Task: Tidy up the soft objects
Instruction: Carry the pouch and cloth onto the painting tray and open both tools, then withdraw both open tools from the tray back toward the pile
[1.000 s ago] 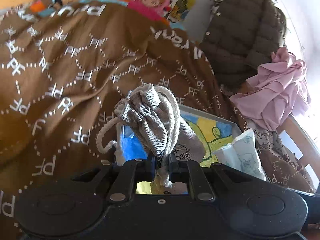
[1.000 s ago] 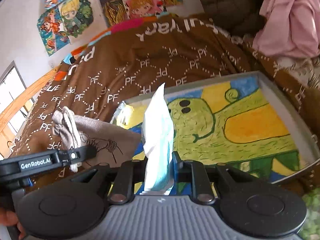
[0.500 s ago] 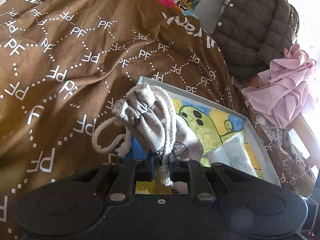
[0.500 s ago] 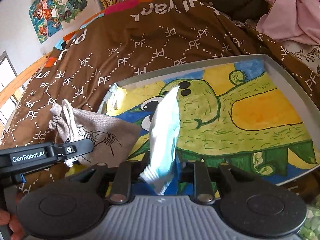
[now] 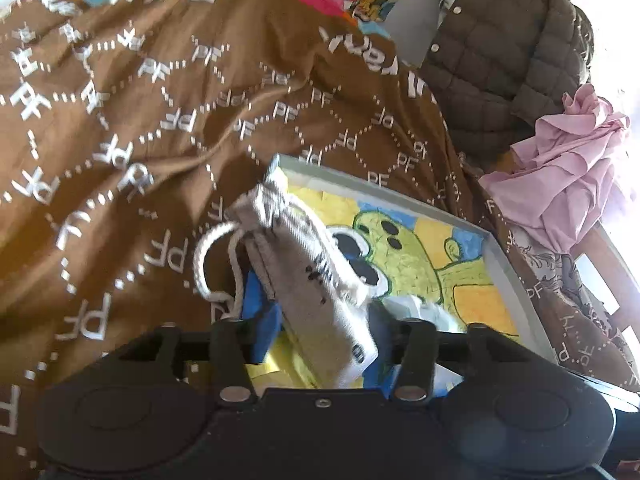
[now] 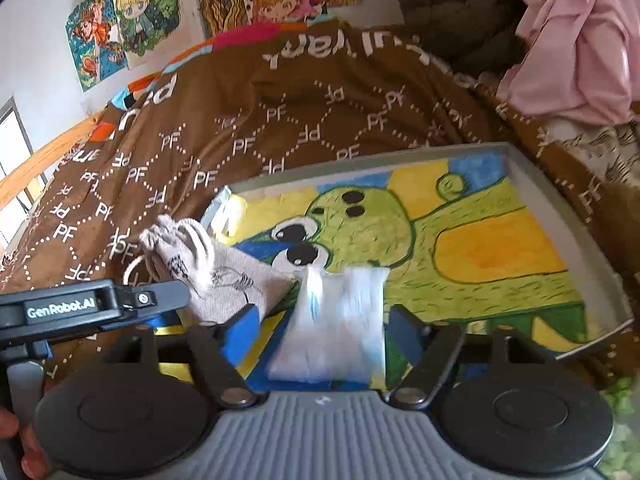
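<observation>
A grey drawstring pouch (image 5: 316, 292), blurred by motion, lies loose between the spread fingers of my left gripper (image 5: 320, 322), which is open. It rests over the near left corner of a grey tray (image 5: 400, 196) painted with a green creature. In the right wrist view, a white and blue soft packet (image 6: 336, 332), also blurred, sits loose between the wide fingers of my right gripper (image 6: 320, 326), open, above the tray (image 6: 560, 208). The pouch (image 6: 212, 276) shows there at the left, beside the black side bar of the left tool (image 6: 92, 306). The packet (image 5: 420, 308) peeks out right of the pouch.
The tray lies on a brown blanket (image 5: 160, 120) printed with white PF letters. A dark quilted jacket (image 5: 500, 48) and a pink cloth (image 5: 568, 176) are heaped at the far right. Posters (image 6: 132, 16) hang on the wall. A hand (image 6: 24, 452) shows at the lower left.
Both grippers have gone from shut to open. The pouch has dropped from the left fingers and tipped over; the packet has slipped from the right fingers toward the tray.
</observation>
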